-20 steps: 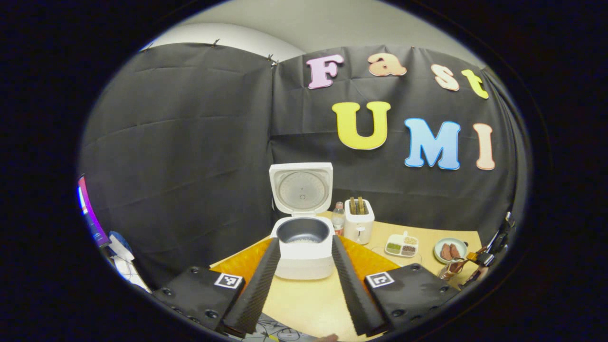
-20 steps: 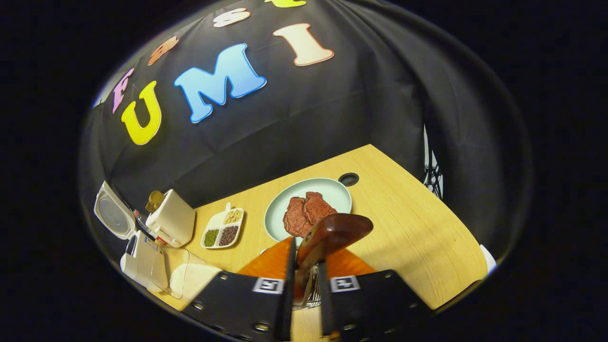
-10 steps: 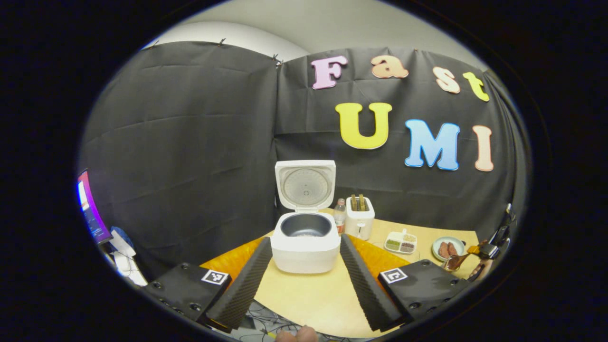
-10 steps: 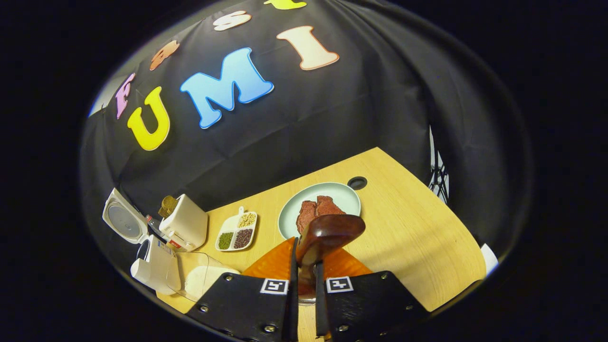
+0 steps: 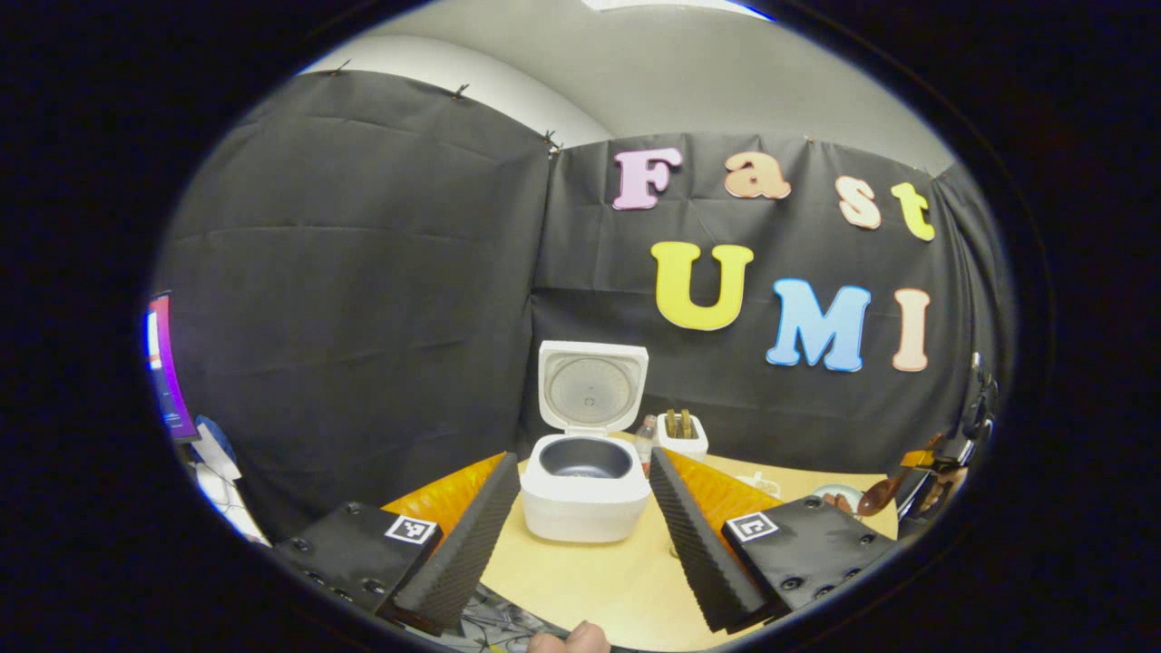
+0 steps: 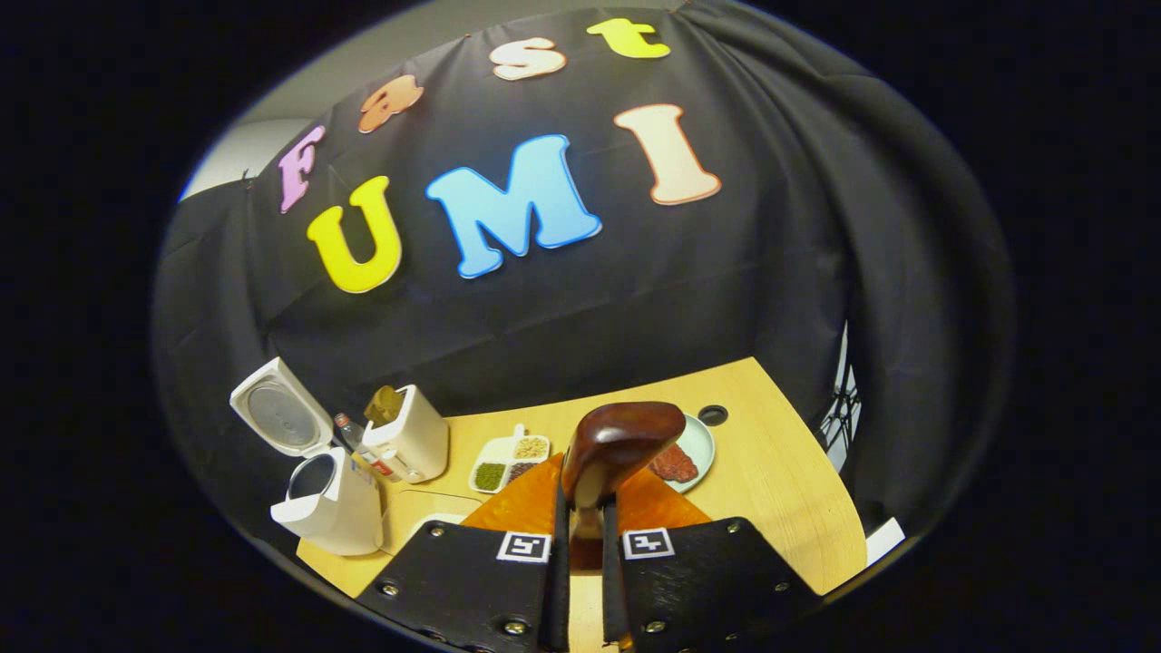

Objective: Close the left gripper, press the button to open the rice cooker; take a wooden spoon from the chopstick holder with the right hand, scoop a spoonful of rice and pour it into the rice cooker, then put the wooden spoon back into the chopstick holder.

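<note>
The white rice cooker stands on the table with its lid raised and the dark inner pot showing. My left gripper is open, back from the cooker, its fingers framing it. My right gripper is shut on the handle of the dark wooden spoon, whose bowl points up above the table. The cooker sits far to its left. In the left gripper view the right gripper shows at the far right with the spoon. The chopstick holder is hidden.
Behind the cooker stand a small bottle and a white toaster. A divided dish of beans and a plate with meat lie on the wooden table. A clear container sits near the cooker. A lit screen glows off the table.
My right gripper has risen with the spoon, so the plate and table look farther off. My left gripper has drawn back from the cooker and tilted up.
</note>
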Tool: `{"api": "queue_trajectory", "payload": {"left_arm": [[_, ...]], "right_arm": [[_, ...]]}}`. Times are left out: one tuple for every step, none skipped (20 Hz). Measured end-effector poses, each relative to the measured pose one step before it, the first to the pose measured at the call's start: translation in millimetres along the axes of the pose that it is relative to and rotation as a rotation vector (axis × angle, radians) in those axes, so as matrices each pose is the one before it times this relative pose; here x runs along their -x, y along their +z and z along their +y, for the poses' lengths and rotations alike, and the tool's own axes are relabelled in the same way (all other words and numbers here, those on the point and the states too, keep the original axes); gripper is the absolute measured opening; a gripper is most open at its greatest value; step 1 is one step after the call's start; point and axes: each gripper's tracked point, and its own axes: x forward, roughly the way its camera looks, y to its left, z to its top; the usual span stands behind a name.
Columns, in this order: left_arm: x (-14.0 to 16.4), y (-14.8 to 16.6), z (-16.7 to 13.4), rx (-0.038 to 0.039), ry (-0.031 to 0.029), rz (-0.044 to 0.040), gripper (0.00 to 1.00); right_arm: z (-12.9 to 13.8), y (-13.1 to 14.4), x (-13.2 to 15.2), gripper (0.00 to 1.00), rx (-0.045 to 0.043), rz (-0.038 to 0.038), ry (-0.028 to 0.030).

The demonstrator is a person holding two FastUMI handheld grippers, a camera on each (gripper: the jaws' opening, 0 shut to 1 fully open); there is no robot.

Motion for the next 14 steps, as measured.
{"api": "queue_trajectory", "payload": {"left_arm": [[3.4, -0.72, 10.45, 0.01839, -0.00883, 0.00168, 1.0], [4.89, 1.52, 10.97, 0.01633, -0.0115, 0.00121, 0.98], [1.51, 0.64, 12.03, 0.01075, -0.01078, -0.0022, 0.96], [3.43, -0.92, 10.21, 0.00746, -0.01099, 0.00628, 0.97], [1.53, -4.77, 9.32, 0.00505, -0.01515, 0.00979, 0.97], [0.19, -1.08, 7.95, 0.00694, -0.00951, -0.00237, 0.96], [-1.78, 1.45, 8.82, 0.00458, -0.00012, 0.00283, 0.94], [-1.18, 2.41, 7.88, 0.00553, 0.00289, 0.00172, 0.94], [-2.66, 4.23, 4.66, 0.00507, 0.00222, -0.00939, 0.94], [-3.83, 3.05, 3.41, -0.00359, 0.00437, -0.0037, 0.94], [-6.46, -2.78, 5.35, -0.01345, 0.01383, 0.00479, 0.94], [-6.38, -2.65, 5.87, -0.01508, 0.02358, 0.01041, 0.94], [-10.07, -5.32, 5.43, -0.00582, 0.02168, 0.01113, 1.0], [-8.33, -0.98, 0.47, 0.00526, 0.01298, 0.01065, 0.97]], "right_arm": [[18.16, 0.75, 6.94, 0.15, 0.01035, -0.00408, 0.0083], [19.04, 0.23, 5.56, 0.15, 0.00724, -0.00318, 0.00878], [21.1, -2.8, 4.28, 0.15, 0.00691, -0.00072, 0.01369], [20.26, -4.26, 1.64, 0.15, 0.00825, 0.00464, 0.01459], [18.9, -5.1, -1.8, 0.15, 0.01044, -0.00154, 0.01298], [15.94, -4.91, -4.16, 0.15, 0.01227, 0.00387, 0.00514], [13.55, -9.19, -6.26, 0.15, 0.00916, 0.01551, 0.00482], [11.5, -6.29, -6.23, 0.14, 0.01081, 0.01519, 0.00261], [11.03, -7.19, -9.74, 0.15, 0.00778, 0.01596, 0.00274], [9.44, -6.08, -11.44, 0.15, 0.00374, 0.01701, 0.00553], [9.23, -8.15, -15.0, 0.15, 0.00714, 0.02058, 0.00647], [7.2, -8.28, -16.66, 0.15, 0.00833, 0.03129, 0.00756], [7.53, -7.8, -16.99, 0.14, 0.00842, 0.02316, 0.0098], [2.95, -6.22, -18.34, 0.14, 0.01337, 0.0208, -0.00021]]}}
